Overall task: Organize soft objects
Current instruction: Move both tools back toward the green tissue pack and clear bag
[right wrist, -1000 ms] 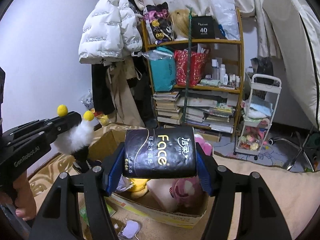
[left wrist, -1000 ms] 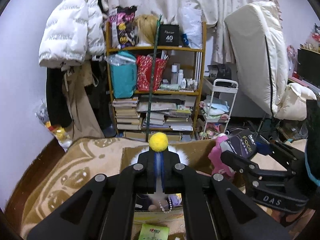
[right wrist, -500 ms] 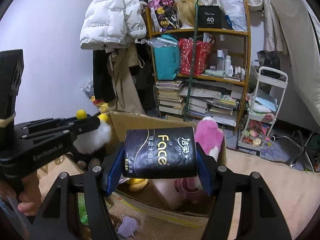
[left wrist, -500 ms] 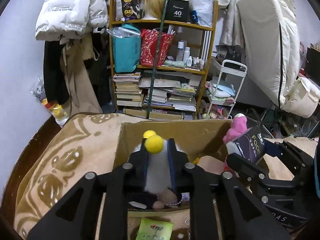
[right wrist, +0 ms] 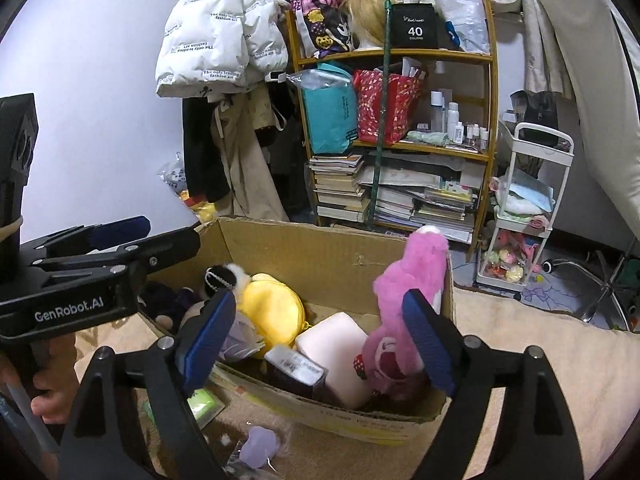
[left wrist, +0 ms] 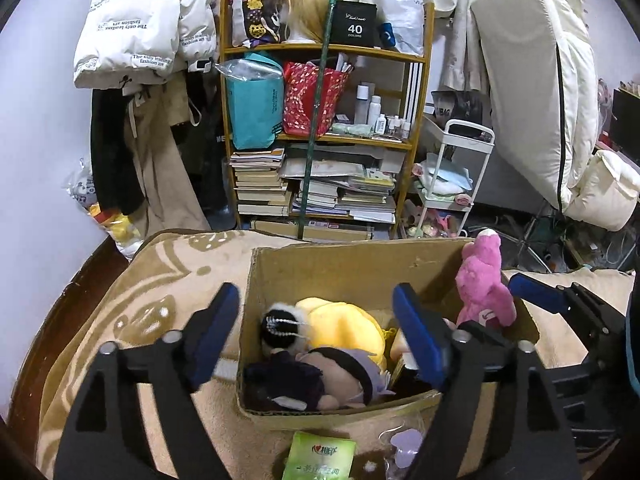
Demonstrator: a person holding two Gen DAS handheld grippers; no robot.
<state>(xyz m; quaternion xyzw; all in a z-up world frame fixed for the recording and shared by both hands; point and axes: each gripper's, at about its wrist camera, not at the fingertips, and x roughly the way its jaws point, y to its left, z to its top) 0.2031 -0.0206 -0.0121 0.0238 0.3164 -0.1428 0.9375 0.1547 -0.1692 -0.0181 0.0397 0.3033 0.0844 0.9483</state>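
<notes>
A cardboard box (left wrist: 352,264) (right wrist: 312,252) sits on a beige blanket and holds soft things. In it are a yellow plush (left wrist: 340,324) (right wrist: 272,308), a pink plush (left wrist: 484,284) (right wrist: 408,308) leaning on the right wall, a dark-haired doll (left wrist: 288,384) and a pale pink block (right wrist: 340,356). A black ball with white fur and pearls (left wrist: 276,326) (right wrist: 224,276) lies beside the yellow plush. The dark tissue pack (right wrist: 296,368) rests in the box. My left gripper (left wrist: 316,332) (right wrist: 120,248) is opening over the box with nothing between its jaws. My right gripper (right wrist: 318,338) (left wrist: 552,300) is also opening, empty.
A green tissue pack (left wrist: 320,456) and a small lilac item (left wrist: 406,440) (right wrist: 260,446) lie on the blanket (left wrist: 140,300) before the box. Behind stand a crowded wooden shelf (left wrist: 320,140), hanging coats (left wrist: 132,40) and a white trolley (left wrist: 452,184). A person's hand (right wrist: 48,396) holds the left gripper.
Both grippers opened. The white fluffy toy with yellow pom-poms left the left jaws and the dark tissue pack dropped from the right jaws into the box. The left gripper dipped toward the box.
</notes>
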